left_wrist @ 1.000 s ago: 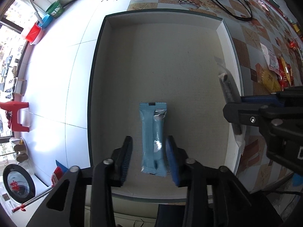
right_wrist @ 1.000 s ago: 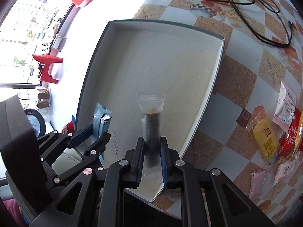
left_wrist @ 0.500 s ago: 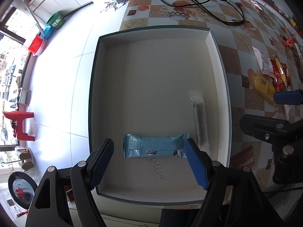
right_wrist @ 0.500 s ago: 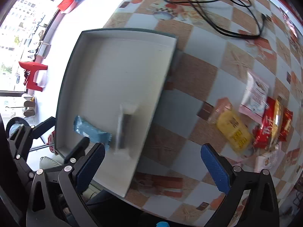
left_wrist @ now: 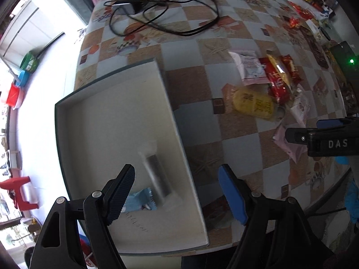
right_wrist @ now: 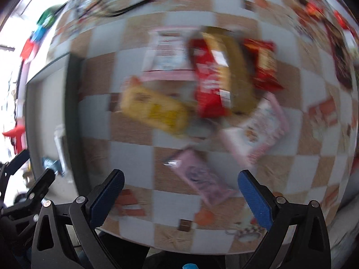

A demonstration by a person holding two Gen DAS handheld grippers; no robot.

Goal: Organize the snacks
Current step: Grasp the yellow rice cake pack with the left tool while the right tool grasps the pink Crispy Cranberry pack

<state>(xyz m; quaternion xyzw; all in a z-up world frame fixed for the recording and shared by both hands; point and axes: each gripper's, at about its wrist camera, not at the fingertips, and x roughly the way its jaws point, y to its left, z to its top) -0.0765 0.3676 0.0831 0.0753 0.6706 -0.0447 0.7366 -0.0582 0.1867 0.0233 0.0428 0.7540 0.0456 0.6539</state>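
A shallow white tray (left_wrist: 107,116) sits at the table's left end. In it lie a clear-wrapped dark bar (left_wrist: 157,174) and a light blue snack pack (left_wrist: 140,200). My left gripper (left_wrist: 177,194) hangs open over the tray's right rim with nothing in it. My right gripper (right_wrist: 181,198) is open above a pink snack pack (right_wrist: 199,179) on the checked tablecloth, not touching it. Beyond lie a yellow pack (right_wrist: 154,109), red packs (right_wrist: 211,78) and a pale pink pack (right_wrist: 258,132). The right wrist view is blurred.
A black cable and charger (left_wrist: 157,11) lie at the table's far end. More wrappers (left_wrist: 300,11) are strewn along the far right edge. The table's near edge (right_wrist: 179,244) runs just under my right gripper. White floor lies left of the table.
Both grippers opened and let their snacks go into the tray. Both then swung right: the left to the tray's right rim, the right out over the loose snack pile.
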